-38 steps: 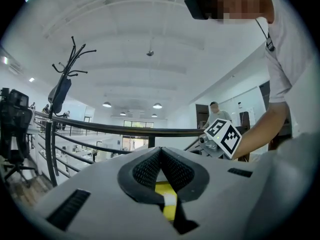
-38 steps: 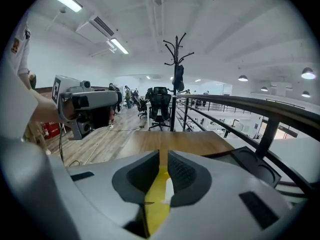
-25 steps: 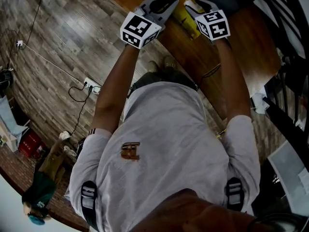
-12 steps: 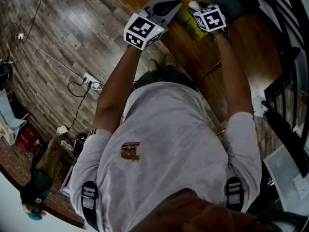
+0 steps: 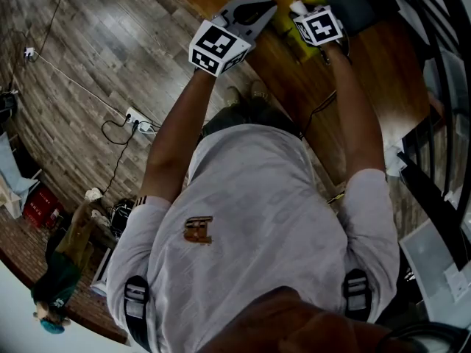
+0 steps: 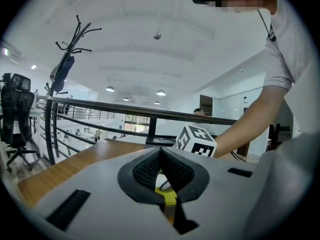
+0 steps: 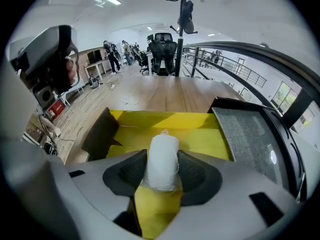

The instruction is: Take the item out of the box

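An open yellow box (image 7: 205, 134) lies on the wooden table (image 7: 165, 91); in the head view the yellow box (image 5: 283, 22) shows at the top between both grippers. My right gripper (image 7: 162, 173) sits over the box, its jaws closing with a white wrapped roll (image 7: 162, 156) between them, both pads touching its sides. In the head view the right gripper (image 5: 299, 7) points into the box. My left gripper (image 6: 161, 153) is held beside the box, shut with nothing between its pads; the left gripper (image 5: 254, 7) hovers just left of the box.
A dark flap (image 7: 100, 131) hangs at the box's left side. A black grey-faced mat (image 7: 250, 131) lies right of the box. A metal railing (image 7: 260, 59) runs along the table's far side. Cables and a power strip (image 5: 138, 129) lie on the floor below.
My right gripper has moved forward and left, further over the yellow box. The left gripper has shifted slightly right toward it.
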Tool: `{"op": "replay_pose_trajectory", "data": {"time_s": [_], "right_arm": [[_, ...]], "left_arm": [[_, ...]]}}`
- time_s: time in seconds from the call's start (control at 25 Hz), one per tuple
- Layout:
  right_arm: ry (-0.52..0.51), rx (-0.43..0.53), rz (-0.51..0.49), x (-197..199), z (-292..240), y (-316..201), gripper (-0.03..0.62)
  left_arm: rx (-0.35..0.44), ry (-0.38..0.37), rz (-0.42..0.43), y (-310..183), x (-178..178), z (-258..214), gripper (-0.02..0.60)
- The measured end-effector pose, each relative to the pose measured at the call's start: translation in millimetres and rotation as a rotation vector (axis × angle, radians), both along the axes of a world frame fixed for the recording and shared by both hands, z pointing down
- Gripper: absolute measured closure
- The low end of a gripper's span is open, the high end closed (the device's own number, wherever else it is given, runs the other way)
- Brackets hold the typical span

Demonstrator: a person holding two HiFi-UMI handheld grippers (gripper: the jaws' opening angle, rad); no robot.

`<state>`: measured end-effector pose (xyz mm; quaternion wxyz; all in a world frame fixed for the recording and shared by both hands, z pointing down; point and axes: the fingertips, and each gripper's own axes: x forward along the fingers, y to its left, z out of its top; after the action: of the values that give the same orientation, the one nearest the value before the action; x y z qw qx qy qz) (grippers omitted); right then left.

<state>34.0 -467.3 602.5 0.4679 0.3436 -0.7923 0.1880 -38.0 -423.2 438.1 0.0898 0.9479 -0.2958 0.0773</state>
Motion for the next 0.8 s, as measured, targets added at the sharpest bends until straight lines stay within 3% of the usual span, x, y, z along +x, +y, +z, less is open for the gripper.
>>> {"op": "replay_pose_trajectory", "data": {"time_s": [0.28,0.8], "right_arm": [[-0.018,0.032,-0.023,-5,-4,-1,0.396],[-0.194,0.222,-0.046,-26,-97,10,0.396]], "left_arm": [[-0.003,-0.005,0.006,3,-4,4,0.563],[0.038,0.014,-0.009,15,-8,-14,0.563]]}}
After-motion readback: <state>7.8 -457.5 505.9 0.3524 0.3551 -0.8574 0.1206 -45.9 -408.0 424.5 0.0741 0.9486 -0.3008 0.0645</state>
